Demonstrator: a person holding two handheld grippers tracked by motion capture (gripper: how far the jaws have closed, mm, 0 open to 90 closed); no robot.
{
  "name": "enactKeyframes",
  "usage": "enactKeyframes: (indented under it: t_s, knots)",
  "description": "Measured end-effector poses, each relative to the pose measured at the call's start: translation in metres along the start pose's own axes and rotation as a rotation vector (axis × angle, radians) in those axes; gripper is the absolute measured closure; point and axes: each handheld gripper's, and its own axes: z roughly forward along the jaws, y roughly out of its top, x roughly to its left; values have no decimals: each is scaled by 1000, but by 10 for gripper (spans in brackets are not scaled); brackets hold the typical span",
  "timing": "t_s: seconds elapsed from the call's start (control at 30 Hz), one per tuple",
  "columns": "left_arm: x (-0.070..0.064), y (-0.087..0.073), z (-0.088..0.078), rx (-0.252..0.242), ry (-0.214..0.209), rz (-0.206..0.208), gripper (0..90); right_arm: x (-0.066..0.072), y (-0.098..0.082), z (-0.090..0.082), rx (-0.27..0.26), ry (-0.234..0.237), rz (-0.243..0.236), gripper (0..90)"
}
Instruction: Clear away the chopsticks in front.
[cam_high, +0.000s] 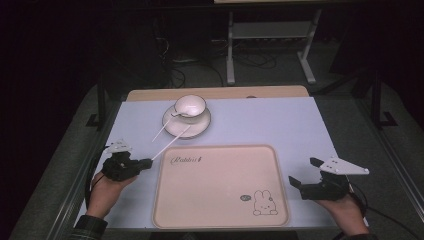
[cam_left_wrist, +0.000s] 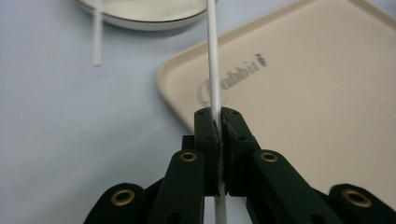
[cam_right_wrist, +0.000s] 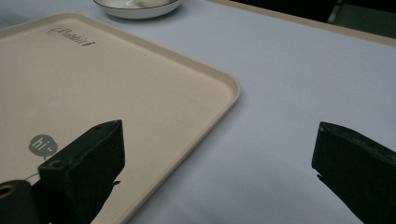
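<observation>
At my left: my left gripper (cam_high: 148, 162) has its jaws pressed together on a white chopstick (cam_left_wrist: 214, 70), pinching it close to its near end, just beside the tray's left edge.
Chopstick held: it slants up and away from the jaws toward the saucer (cam_high: 197, 128); its far end lies at the saucer's rim, though I cannot tell if it touches.
Second chopstick (cam_high: 161, 131): it lies loose on the table (cam_high: 280, 120), one end up on the saucer.
Cup (cam_high: 189, 106): it sits on the saucer, beyond the tray.
Tray (cam_high: 220, 190): bare, cream, with a rabbit print.
At my right: my right gripper (cam_high: 305, 176) hangs spread wide, holding nothing, by the tray's right edge.
Risk: with so short a grip, I judge the long stick could pivot or slip in the jaws, and a swing of its far end might knock the saucer or cup.
</observation>
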Motion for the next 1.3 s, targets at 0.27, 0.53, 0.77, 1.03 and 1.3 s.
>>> enactKeyframes:
  t_s: [0.27,0.53,0.77,1.03,1.3]
  knots:
    - [-29,3,23,35,-86,42,858,0,0,0,1,0,1,17]
    - [-44,2,41,78,-119,76,858,0,0,0,1,0,2,17]
    - [-49,-1,52,110,-101,102,856,0,-1,-1,1,0,2,17]
    - [-51,-4,60,160,-78,137,851,1,-1,-1,1,0,-1,17]
    - [-52,-7,65,192,-58,158,837,1,-1,-1,2,0,0,17]
